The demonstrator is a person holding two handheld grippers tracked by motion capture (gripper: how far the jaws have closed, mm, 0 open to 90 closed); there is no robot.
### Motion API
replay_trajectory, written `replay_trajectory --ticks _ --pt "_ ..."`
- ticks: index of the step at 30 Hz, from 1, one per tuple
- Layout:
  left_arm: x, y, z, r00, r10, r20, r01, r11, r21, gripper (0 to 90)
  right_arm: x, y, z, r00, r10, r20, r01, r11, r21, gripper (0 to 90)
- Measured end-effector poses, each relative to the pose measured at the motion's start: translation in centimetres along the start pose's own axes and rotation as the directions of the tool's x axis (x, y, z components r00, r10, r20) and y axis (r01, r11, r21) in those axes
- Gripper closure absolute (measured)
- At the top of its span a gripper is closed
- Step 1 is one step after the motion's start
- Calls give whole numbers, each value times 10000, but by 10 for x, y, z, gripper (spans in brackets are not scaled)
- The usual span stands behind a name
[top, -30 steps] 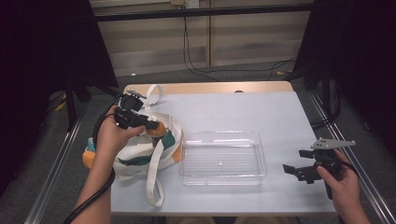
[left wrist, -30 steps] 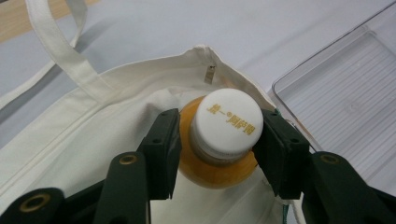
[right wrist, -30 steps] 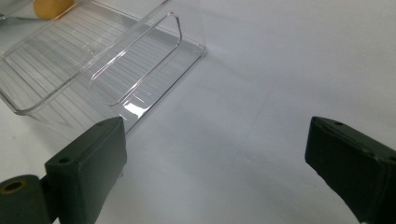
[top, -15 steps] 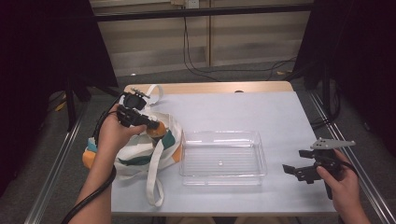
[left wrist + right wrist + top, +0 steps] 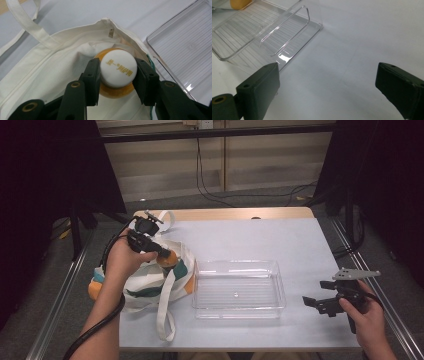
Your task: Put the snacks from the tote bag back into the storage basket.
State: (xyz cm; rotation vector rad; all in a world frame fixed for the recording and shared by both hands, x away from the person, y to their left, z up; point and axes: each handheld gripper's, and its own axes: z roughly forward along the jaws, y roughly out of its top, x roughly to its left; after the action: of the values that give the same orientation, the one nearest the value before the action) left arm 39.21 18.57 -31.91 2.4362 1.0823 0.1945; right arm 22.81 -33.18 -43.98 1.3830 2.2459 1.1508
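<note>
My left gripper (image 5: 117,80) is shut on the white cap of an orange bottle (image 5: 118,68), which sticks out of the mouth of a cream tote bag (image 5: 50,65). In the high view that left gripper (image 5: 165,254) holds the orange bottle (image 5: 170,258) just above the bag (image 5: 145,280) at the table's left. A clear plastic tray (image 5: 237,287) lies empty in the middle of the table. My right gripper (image 5: 317,302) rests open near the front right corner, right of the tray. In its own view the right gripper (image 5: 327,85) has wide-set jaws with bare table between them, and the tray (image 5: 259,32) is at upper left.
The bag has green and orange patches and long cream straps (image 5: 165,315) trailing toward the front edge. A black cable (image 5: 100,320) runs along the left forearm. The light grey tabletop (image 5: 280,240) has a wooden strip at its far edge.
My left gripper has lifted the orange bottle a little up and to the right, out of the bag's mouth. The right gripper has stayed in place.
</note>
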Motion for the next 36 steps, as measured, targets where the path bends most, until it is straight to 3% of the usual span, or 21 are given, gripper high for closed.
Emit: replay_trajectory --ticks 20,23,33,36 --pt "-1 8 -4 9991 -386 -202 399 9965 731 594 -2 0 0 9999 133 80 -132 9999 -84 51" --pt "-1 9 -6 9975 -685 -162 695 9951 700 594 -3 -1 0 9999 143 91 -142 9999 -77 51" --pt "1 17 -27 9977 -579 -344 604 9953 752 594 -2 0 0 9999 125 75 -125 9999 -91 50" --pt "1 18 -34 9970 -736 -252 752 9945 722 594 -2 0 0 9999 137 101 -136 9999 -86 51"
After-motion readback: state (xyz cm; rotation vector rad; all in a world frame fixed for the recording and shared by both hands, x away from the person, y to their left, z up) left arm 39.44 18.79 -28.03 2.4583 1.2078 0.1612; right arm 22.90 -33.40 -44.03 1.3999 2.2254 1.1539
